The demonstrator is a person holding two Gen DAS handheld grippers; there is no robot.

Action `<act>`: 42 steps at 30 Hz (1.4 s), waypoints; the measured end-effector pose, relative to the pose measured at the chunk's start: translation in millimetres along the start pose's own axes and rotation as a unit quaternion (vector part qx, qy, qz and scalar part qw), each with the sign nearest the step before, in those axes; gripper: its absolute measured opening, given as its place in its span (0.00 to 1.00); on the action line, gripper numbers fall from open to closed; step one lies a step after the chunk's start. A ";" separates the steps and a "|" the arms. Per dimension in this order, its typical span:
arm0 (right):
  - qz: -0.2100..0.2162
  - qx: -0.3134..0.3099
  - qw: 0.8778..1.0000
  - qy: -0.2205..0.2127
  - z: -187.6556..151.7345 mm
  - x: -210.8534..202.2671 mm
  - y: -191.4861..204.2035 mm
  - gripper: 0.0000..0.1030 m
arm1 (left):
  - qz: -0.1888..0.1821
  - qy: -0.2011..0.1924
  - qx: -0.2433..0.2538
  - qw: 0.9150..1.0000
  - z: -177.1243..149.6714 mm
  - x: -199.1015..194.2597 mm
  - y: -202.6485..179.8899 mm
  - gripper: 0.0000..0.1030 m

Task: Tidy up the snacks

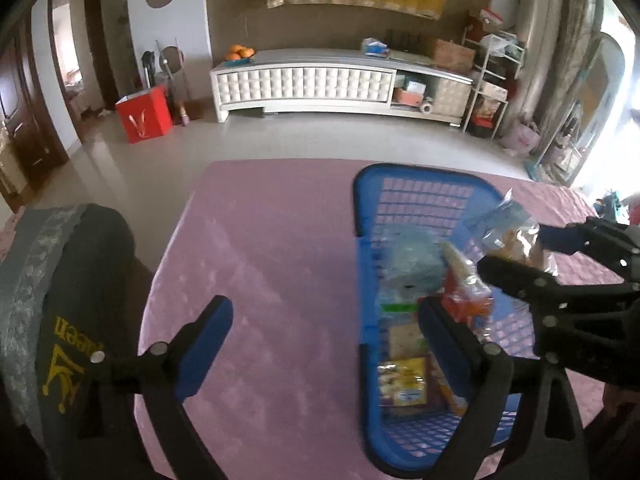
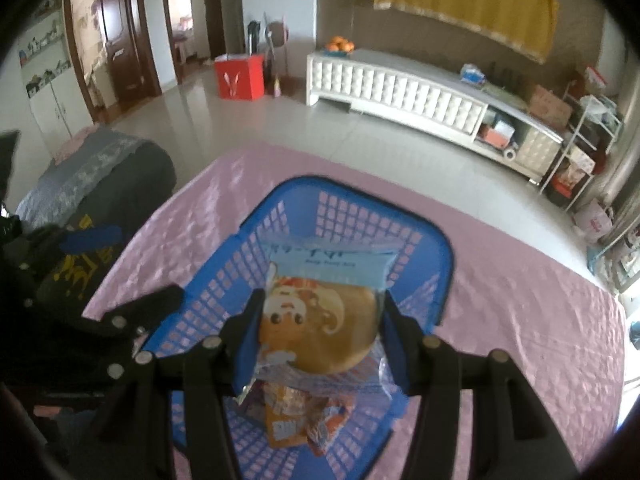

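Between the right gripper's (image 2: pixel 320 336) blue pads sits a clear-wrapped bun packet (image 2: pixel 320 320), pressed from both sides and held above a blue mesh basket (image 2: pixel 436 276) on a pink tablecloth (image 2: pixel 520 320). Below the jaws, orange snack packets (image 2: pixel 304 420) lie inside the basket. Beside it, the left gripper (image 1: pixel 324 344) stands wide apart, empty, one finger over the basket's near rim.
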State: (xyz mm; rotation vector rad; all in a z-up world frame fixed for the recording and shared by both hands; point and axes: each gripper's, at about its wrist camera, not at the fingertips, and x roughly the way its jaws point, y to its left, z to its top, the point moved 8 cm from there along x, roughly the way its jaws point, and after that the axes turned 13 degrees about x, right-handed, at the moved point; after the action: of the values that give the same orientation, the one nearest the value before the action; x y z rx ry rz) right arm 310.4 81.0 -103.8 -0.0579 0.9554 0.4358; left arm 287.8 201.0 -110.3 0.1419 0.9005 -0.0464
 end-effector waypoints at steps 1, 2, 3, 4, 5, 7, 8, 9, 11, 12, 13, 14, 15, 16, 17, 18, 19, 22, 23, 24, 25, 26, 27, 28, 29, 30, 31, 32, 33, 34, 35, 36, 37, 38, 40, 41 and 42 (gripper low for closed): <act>0.003 0.002 1.000 0.010 -2.3 7.3 2.8 0.57 | -0.004 0.002 -0.004 1.000 -2.0 1.3 2.0 0.95; 0.005 0.003 1.000 0.019 -4.2 12.9 4.6 0.57 | -0.004 0.002 -0.008 1.000 -3.4 1.7 4.3 1.00; 0.008 0.004 1.000 0.028 -6.5 18.6 7.2 0.57 | -0.003 -0.001 -0.012 1.000 -4.9 0.7 6.6 1.00; 0.010 0.003 0.999 0.037 -9.0 25.1 10.3 0.57 | -0.001 0.002 -0.015 1.000 -6.3 1.4 8.3 1.00; 0.010 0.001 0.999 0.047 -11.1 30.7 13.1 0.57 | 0.002 0.005 -0.019 1.000 -8.3 2.6 11.1 1.00; 0.007 -0.003 0.998 0.062 -15.1 38.9 15.6 0.57 | 0.006 0.010 -0.028 1.000 -11.2 3.9 16.5 1.00; 0.007 -0.008 0.997 0.071 -18.0 44.0 18.7 0.57 | 0.005 0.011 -0.032 0.999 -12.6 3.6 17.9 1.00; 0.007 -0.008 0.997 0.080 -21.3 48.4 20.6 0.57 | 0.005 0.013 -0.036 0.999 -14.2 2.7 20.8 1.00; 0.010 -0.010 0.995 0.100 -27.9 54.3 20.6 0.59 | 0.008 0.013 -0.041 0.999 -16.2 -1.1 22.2 1.00; 0.009 -0.016 0.994 0.111 -31.1 56.6 21.5 0.65 | 0.009 0.014 -0.042 0.999 -18.0 -2.6 22.6 1.00; 0.006 -0.023 0.993 0.114 -34.2 56.3 22.5 0.73 | 0.009 0.014 -0.045 0.999 -20.0 -3.9 23.2 1.00; 0.003 -0.026 0.994 0.108 -34.6 53.3 22.1 0.76 | 0.010 0.015 -0.049 0.999 -23.2 -5.4 24.2 1.00; 0.001 -0.030 0.995 0.098 -33.8 49.4 22.6 0.85 | 0.011 0.014 -0.058 0.998 -27.3 -7.7 26.4 1.00; -0.001 -0.036 0.995 0.092 -33.8 45.6 22.8 0.92 | 0.009 0.012 -0.068 0.998 -31.1 -10.5 27.4 1.00; -0.003 -0.040 0.995 0.090 -34.4 42.1 23.1 0.92 | 0.006 0.010 -0.078 0.997 -34.7 -13.8 27.8 1.00; -0.001 -0.044 0.995 0.088 -34.7 37.9 23.5 0.92 | 0.003 0.005 -0.087 0.996 -37.6 -18.8 27.4 1.00; 0.000 -0.048 0.995 0.085 -36.0 32.3 23.7 0.92 | 0.001 0.001 -0.093 0.996 -39.4 -24.0 25.9 1.00; 0.010 -0.045 0.997 0.061 -34.7 3.4 22.1 0.92 | 0.004 -0.010 -0.093 0.996 -41.6 -40.8 19.9 1.00; 0.011 -0.042 0.998 0.052 -33.9 -5.5 21.6 0.92 | 0.005 -0.011 -0.091 0.996 -41.8 -44.2 18.4 1.00; 0.012 -0.040 0.998 0.042 -31.0 -15.7 20.0 0.92 | 0.007 -0.015 -0.089 0.996 -41.2 -50.4 14.9 1.00; 0.012 -0.040 0.999 0.031 -27.5 -25.6 19.7 0.92 | 0.008 -0.020 -0.088 0.996 -40.9 -55.8 11.2 1.00; 0.008 -0.042 0.999 0.014 -27.0 -42.1 17.5 0.92 | 0.005 -0.025 -0.086 0.996 -40.4 -61.5 6.8 1.00; 0.003 -0.044 0.999 0.005 -24.4 -49.6 16.5 0.92 | 0.001 -0.030 -0.084 0.996 -40.6 -68.2 1.4 1.00; -0.001 -0.047 0.999 -0.005 -23.3 -60.0 15.4 0.92 | -0.001 -0.035 -0.081 0.996 -40.4 -74.3 -3.7 1.00; -0.005 -0.047 0.999 -0.014 -25.1 -71.9 12.5 0.92 | -0.002 -0.041 -0.078 0.996 -39.2 -81.5 -9.8 1.00; -0.007 -0.046 0.999 -0.021 -27.1 -81.7 9.5 0.92 | -0.004 -0.049 -0.073 0.996 -38.0 -90.2 -17.2 1.00; -0.008 -0.040 0.999 -0.030 -30.3 -95.0 4.9 0.92 | -0.005 -0.056 -0.069 0.996 -36.6 -98.4 -23.8 1.00; -0.011 -0.034 0.999 -0.036 -32.2 -102.6 0.9 0.92 | -0.007 -0.063 -0.065 0.996 -34.1 -104.2 -28.2 1.00; -0.015 -0.026 0.999 -0.042 -33.9 -110.8 -5.5 0.93 | -0.007 -0.072 -0.059 0.996 -31.8 -113.2 -36.8 1.00; -0.022 -0.016 0.998 -0.051 -36.5 -121.7 -13.3 0.94 | -0.006 -0.079 -0.054 0.995 -29.8 -120.8 -43.3 1.00; -0.025 -0.009 0.998 -0.059 -37.4 -130.0 -21.4 0.95 | -0.004 -0.086 -0.049 0.995 -27.7 -127.2 -48.2 1.00; -0.026 -0.003 0.998 -0.064 -37.5 -135.1 -26.5 0.98 | -0.002 -0.094 -0.043 0.995 -25.4 -135.6 -55.7 1.00; -0.028 0.004 0.997 -0.070 -39.9 -142.7 -31.8 1.00 | -0.003 -0.104 -0.038 0.994 -23.3 -143.8 -62.5 1.00; -0.031 0.012 0.996 -0.081 -43.3 -154.6 -39.4 1.00 | -0.005 -0.111 -0.035 0.993 -21.6 -150.0 -67.1 1.00; -0.036 0.023 0.994 -0.100 -49.5 -172.3 -50.3 1.00 | -0.004 -0.134 -0.016 0.991 -17.3 -168.5 -82.1 1.00; -0.038 0.028 0.993 -0.111 -51.9 -181.6 -55.1 1.00 | 0.003 -0.142 -0.008 0.990 -15.0 -175.9 -88.0 1.00; -0.039 0.030 0.991 -0.121 -54.2 -188.5 -57.3 1.00 | 0.012 -0.152 0.003 0.988 -13.1 -185.9 -95.9 1.00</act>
State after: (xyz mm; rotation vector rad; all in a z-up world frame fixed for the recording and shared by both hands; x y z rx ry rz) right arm 196.5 -47.1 7.4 0.0121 0.7247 0.3323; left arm 152.6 104.4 17.4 0.1469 0.5938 -0.0474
